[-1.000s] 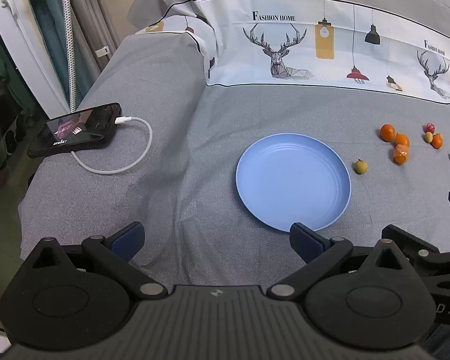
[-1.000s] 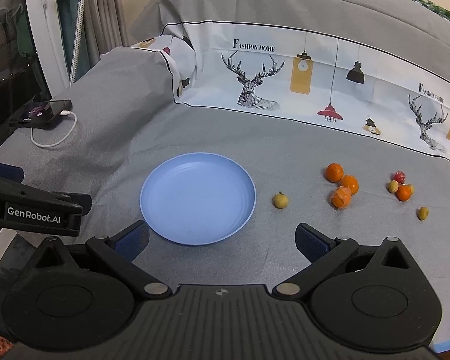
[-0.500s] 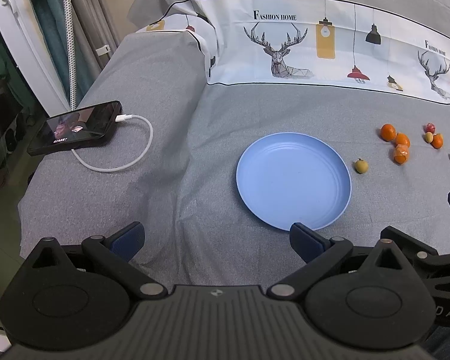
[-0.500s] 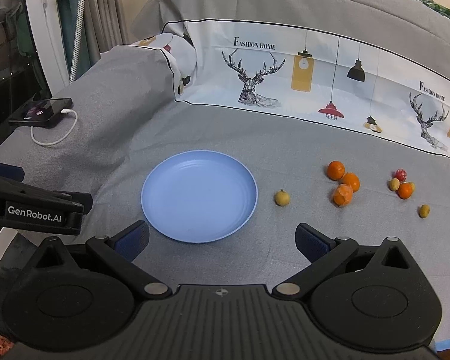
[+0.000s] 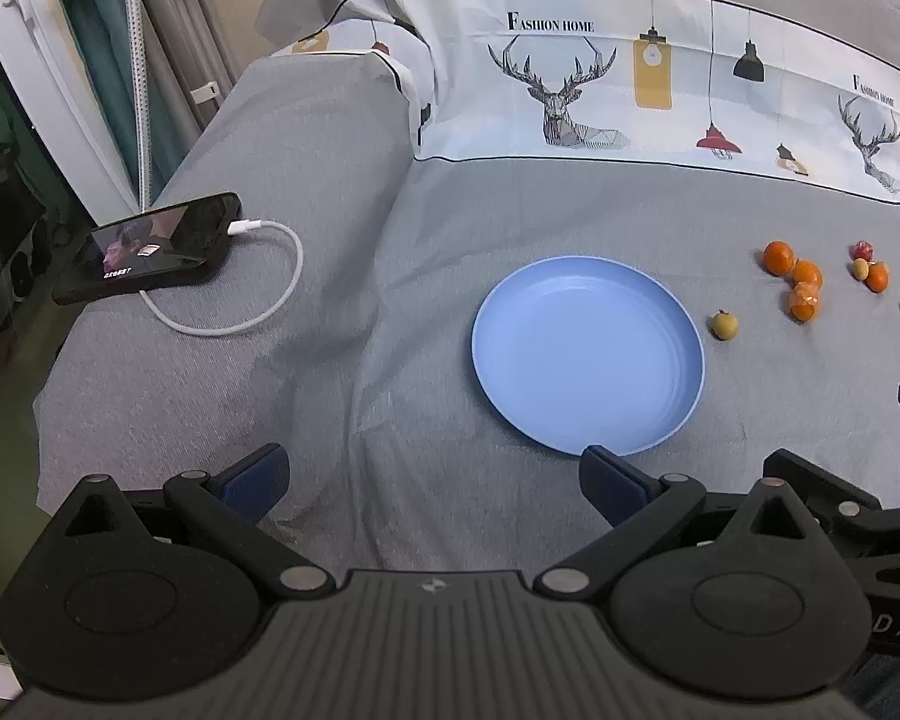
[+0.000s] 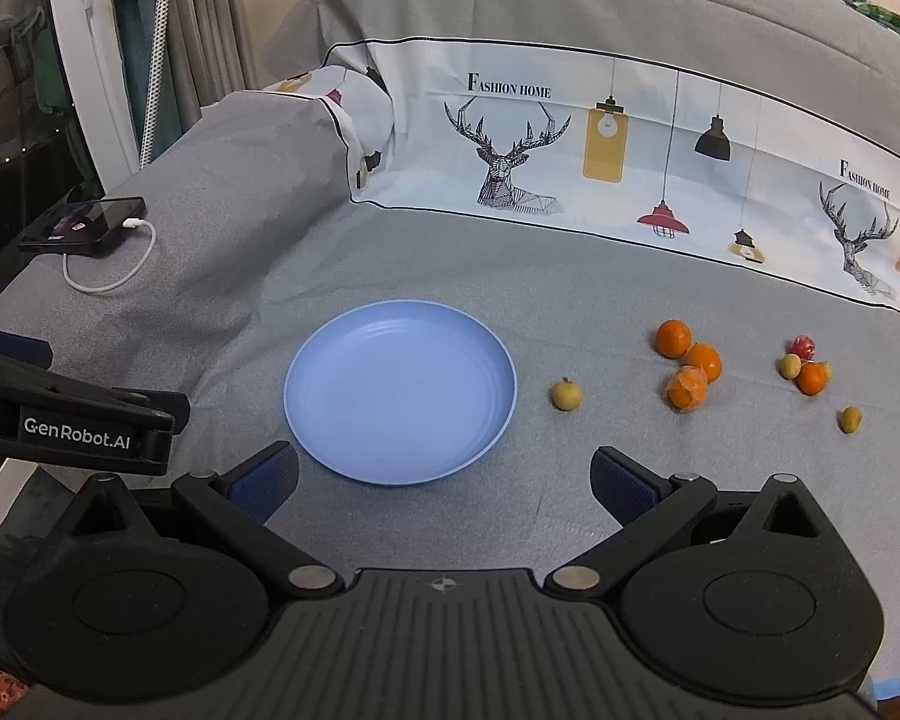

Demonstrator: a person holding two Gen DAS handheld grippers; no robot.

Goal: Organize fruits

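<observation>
Looks like someone's bedroom at home: grey bedsheet (image 6: 510, 276) with a deer-print "Fashion Home" cover (image 6: 570, 138) at 12 o'clock, phone (image 5: 150, 246) charging at 9, curtains (image 5: 168, 36) at 10.

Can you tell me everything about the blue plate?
The blue plate is round and light blue, smooth like plastic, with a raised rim and faint rings inside. It lies flat on the grey cloth, right way up, with nothing in it. No fruit touches it; the nearest small yellow-green fruit sits just to its right. Neither claw touches it either.
</observation>
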